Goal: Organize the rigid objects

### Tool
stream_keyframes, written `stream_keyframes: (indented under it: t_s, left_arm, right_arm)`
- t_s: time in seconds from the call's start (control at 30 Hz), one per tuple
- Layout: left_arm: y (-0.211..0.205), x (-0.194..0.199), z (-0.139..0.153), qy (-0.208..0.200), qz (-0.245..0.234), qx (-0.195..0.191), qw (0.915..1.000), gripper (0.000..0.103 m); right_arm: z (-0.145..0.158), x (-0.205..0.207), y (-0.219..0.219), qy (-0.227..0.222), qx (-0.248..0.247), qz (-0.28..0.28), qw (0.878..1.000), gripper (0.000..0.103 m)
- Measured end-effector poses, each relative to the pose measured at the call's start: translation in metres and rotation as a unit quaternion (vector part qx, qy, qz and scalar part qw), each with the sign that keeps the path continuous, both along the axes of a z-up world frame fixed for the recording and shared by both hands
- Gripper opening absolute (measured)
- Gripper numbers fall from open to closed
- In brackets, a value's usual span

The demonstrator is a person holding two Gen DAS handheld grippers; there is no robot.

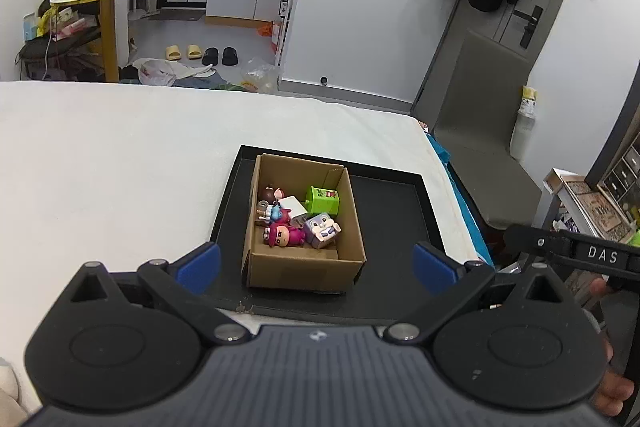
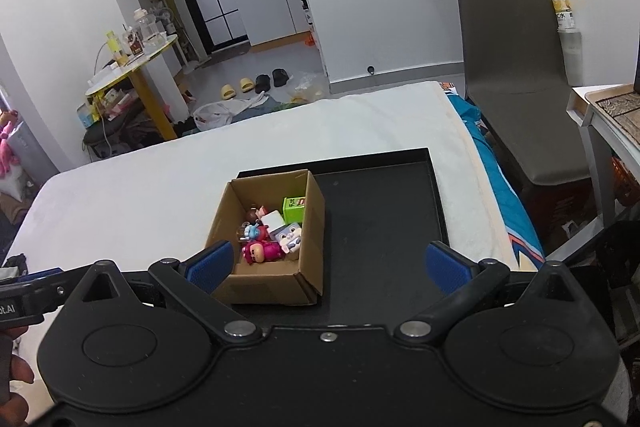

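Both grippers spread wide, nothing held. Left gripper hovering low at near edge of black tray; cardboard box dead ahead, centred between the blue pads, near wall just past the tips. Right gripper likewise released, but box sits ahead and to its left, near corner just beside the left pad; bare tray floor straight ahead of it.

Toys all inside the box: pink figure nearest, grey bunny cube right of it, green cube farther back right, small blue figure and brown-haired figure back left, white block mid. Piled touching each other; exact overlaps hard to tell.

Key relation: box long axis running away from the left gripper, roughly in line with its fingers. Left nearer and better lined up, so likely the one to reach in. Pink figure closest, lying on its side across the approach; probably a straight drop forward and down over the near wall. Risk: clipping the wall, nudging neighbours.
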State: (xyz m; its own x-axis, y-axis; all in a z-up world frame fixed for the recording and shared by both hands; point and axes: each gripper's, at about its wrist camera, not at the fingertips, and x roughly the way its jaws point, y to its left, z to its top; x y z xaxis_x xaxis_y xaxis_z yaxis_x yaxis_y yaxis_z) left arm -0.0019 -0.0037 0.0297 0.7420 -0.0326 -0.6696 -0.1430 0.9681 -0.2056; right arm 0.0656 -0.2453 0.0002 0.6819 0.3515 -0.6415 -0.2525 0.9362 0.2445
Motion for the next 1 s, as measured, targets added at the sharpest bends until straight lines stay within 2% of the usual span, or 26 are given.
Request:
stream_keyframes:
  t_s: [0.53, 0.9, 1.0]
  left_arm:
    - [-0.01, -0.011, 0.002, 0.004, -0.006, 0.027, 0.9996, 0.102]
    - [-0.011, -0.013, 0.003, 0.004, -0.005, 0.029, 0.9996, 0.102]
    - [-0.01, -0.014, 0.005, 0.002, -0.006, 0.028, 0.9996, 0.102]
  right_arm:
    - [0.0, -0.015, -0.005, 0.009, -0.004, 0.009, 1.0, 0.103]
    - [-0.001, -0.017, -0.008, 0.014, 0.012, 0.016, 1.0, 0.103]
    - [0.0, -0.018, -0.008, 0.011, 0.001, 0.01, 1.0, 0.103]
